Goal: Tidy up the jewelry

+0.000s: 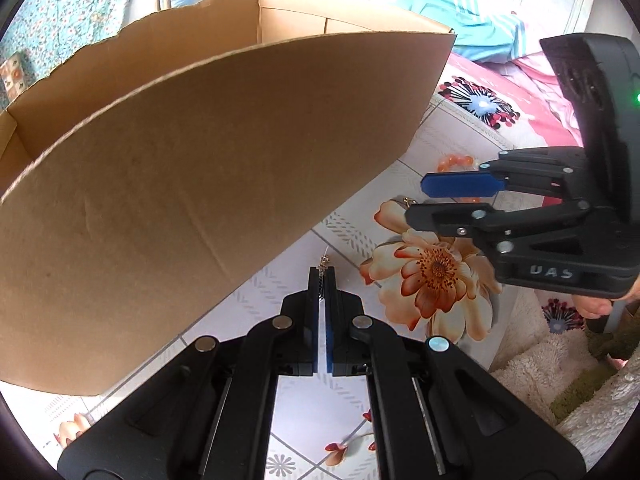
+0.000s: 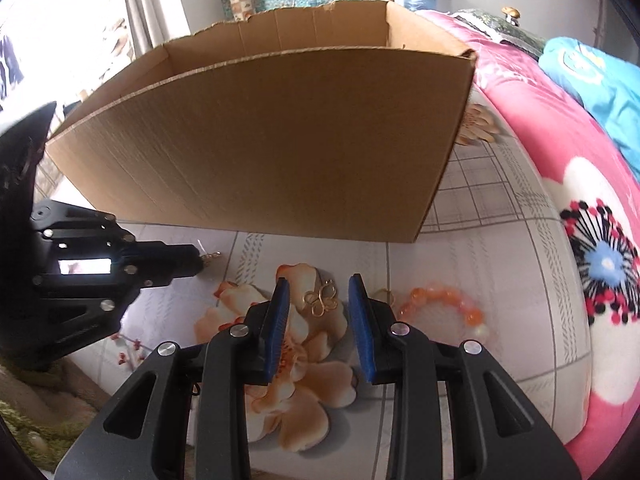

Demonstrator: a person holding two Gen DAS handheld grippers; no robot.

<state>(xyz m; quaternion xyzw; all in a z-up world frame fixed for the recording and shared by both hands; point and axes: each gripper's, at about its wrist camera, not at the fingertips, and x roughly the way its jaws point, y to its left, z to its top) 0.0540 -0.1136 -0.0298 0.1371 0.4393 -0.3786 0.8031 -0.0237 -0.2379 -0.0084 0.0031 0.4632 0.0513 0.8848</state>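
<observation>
My left gripper is shut on a thin chain, whose clasp end sticks out past the pads just above the floral cloth. In the right wrist view the same gripper comes in from the left, the clasp dangling at its tip. My right gripper is open over a gold butterfly-shaped piece that lies on the cloth between and just beyond its fingers. An orange bead bracelet lies to its right. From the left wrist view the right gripper hangs beside that bracelet.
A large open cardboard box stands right behind the jewelry; its near wall fills the left wrist view. A pink flowered quilt and blue cloth lie to the right. A fluffy cream blanket is at the near edge.
</observation>
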